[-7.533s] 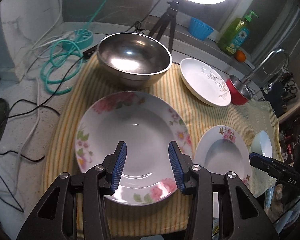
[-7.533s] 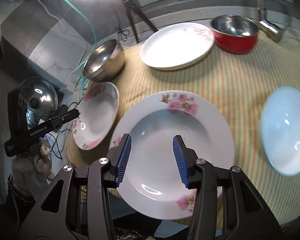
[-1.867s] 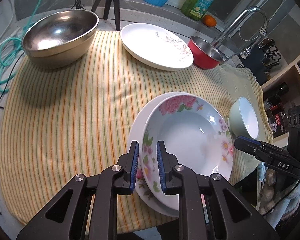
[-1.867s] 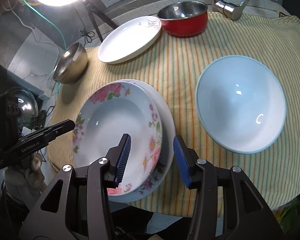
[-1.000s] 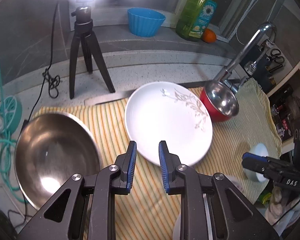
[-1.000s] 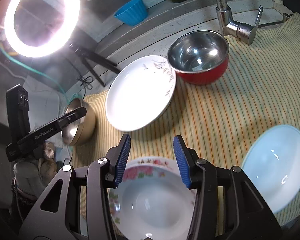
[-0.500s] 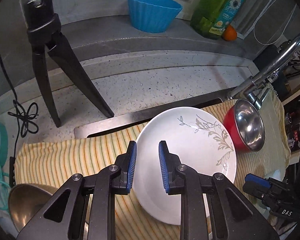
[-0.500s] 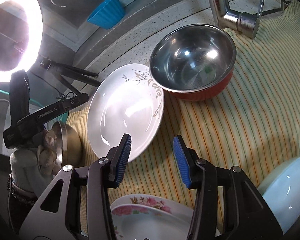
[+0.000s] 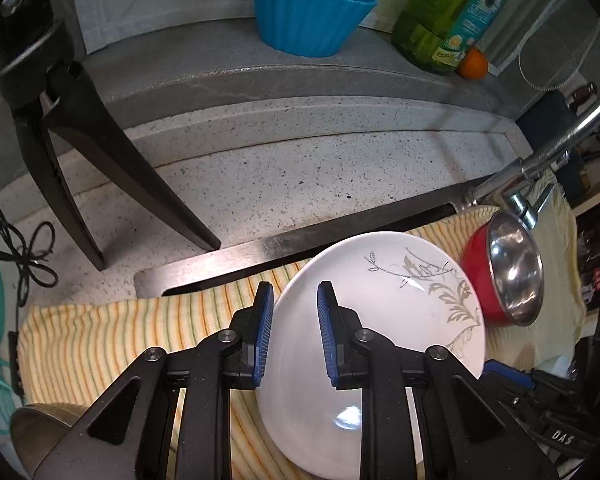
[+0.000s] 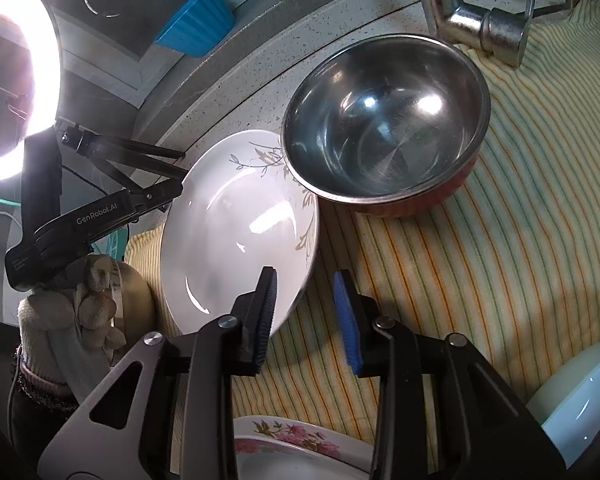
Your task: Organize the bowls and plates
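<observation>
White plate point(image 9: 380, 320) nearer both claws now

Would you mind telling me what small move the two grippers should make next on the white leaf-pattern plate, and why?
Probably ease both a little further down until each straddles the rim. The left gripper sits over the white plate's left edge, jaws narrowly apart, and the right gripper, jaws closing, has one pad over its near edge. Neither pinches it yet, and the red bowl crowds its far side.

I see white plate point(image 9: 380, 320) with grey leaf sprig at its 2 o'clock; red bowl point(image 9: 504, 276), steel inside; yellow striped cloth point(image 10: 480, 264); blue ribbed cup point(image 9: 308, 12) at 12; pink-flowered plate point(image 10: 296, 452) at 6.
</observation>
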A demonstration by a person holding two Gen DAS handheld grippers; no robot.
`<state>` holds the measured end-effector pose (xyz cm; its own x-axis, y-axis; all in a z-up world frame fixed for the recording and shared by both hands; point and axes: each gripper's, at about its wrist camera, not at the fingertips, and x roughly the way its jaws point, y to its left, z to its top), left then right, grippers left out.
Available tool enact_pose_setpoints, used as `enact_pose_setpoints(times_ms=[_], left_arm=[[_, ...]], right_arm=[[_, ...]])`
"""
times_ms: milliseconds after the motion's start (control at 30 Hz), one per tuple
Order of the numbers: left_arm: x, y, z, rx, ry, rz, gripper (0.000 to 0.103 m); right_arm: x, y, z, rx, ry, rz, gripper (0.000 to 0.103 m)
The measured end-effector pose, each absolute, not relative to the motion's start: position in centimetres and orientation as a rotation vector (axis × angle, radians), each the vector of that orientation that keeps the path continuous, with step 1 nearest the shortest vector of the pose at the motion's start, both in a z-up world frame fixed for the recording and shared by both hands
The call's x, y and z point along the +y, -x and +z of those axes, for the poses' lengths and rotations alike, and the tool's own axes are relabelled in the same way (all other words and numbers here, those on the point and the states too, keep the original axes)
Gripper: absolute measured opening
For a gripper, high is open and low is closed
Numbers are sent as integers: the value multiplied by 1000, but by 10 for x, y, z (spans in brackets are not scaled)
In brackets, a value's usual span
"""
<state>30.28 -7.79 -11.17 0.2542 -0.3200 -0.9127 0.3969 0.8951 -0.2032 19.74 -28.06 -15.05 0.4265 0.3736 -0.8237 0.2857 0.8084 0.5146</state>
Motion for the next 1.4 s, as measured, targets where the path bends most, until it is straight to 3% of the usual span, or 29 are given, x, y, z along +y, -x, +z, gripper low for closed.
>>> enact_pose_setpoints(times_ms=[433,1400], left_arm=[[-83,-310,-124,1261,-112,-469,12],[-67,-276,-101,1220,-73,-459,12]], right_arm=[[-276,-212,-168,1179,-695,89,11],[-273,-184,-149,1185,-681,133,11]])
